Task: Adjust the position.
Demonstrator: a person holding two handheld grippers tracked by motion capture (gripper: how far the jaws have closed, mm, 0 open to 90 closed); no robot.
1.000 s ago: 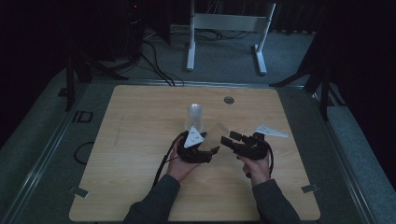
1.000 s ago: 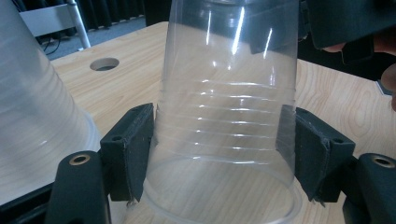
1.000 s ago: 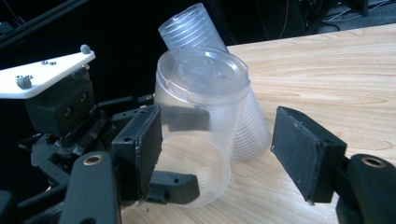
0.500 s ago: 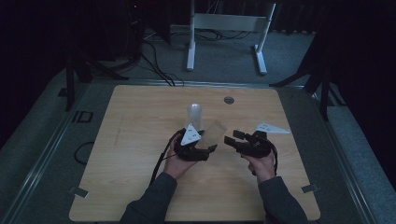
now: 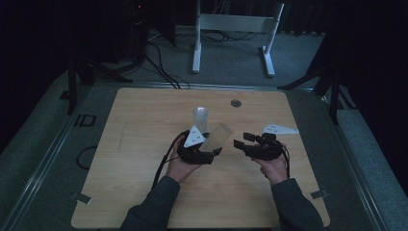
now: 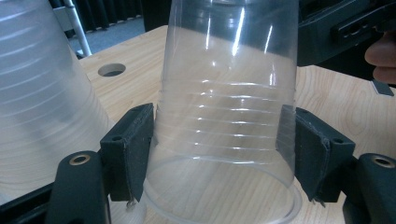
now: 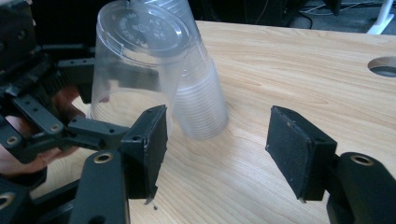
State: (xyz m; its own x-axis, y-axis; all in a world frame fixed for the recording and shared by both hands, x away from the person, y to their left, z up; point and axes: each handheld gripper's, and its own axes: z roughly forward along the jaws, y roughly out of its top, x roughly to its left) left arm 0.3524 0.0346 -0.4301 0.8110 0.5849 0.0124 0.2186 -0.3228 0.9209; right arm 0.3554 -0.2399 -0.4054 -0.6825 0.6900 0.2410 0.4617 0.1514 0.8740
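Up close, the left gripper view shows what the high view blurs: the left gripper (image 6: pixel 219 154) has its two pads pressed on the ribbed wall of a clear cup (image 6: pixel 226 107), one on each side just above the rim. That cup is upside down, its open mouth toward the camera and its closed base away, so its long axis runs roughly along the jaws and leans a little. From above, the same cup (image 5: pixel 217 136) shows as a pale shape tilted up and to the right off the left gripper (image 5: pixel 208 147), above the middle of the table (image 5: pixel 144 144). A stack (image 5: pixel 200 117) of nested cups stands inverted on the wood just behind it; the right gripper view shows the stack (image 7: pixel 198 93) leaning just behind the held cup (image 7: pixel 135 60), whether touching I cannot tell. The right gripper (image 7: pixel 217 154) holds nothing: its jaws have just been closing, with bare wood between the pads, and it sits apart from the cup. I count one held cup, one stack and two grippers.
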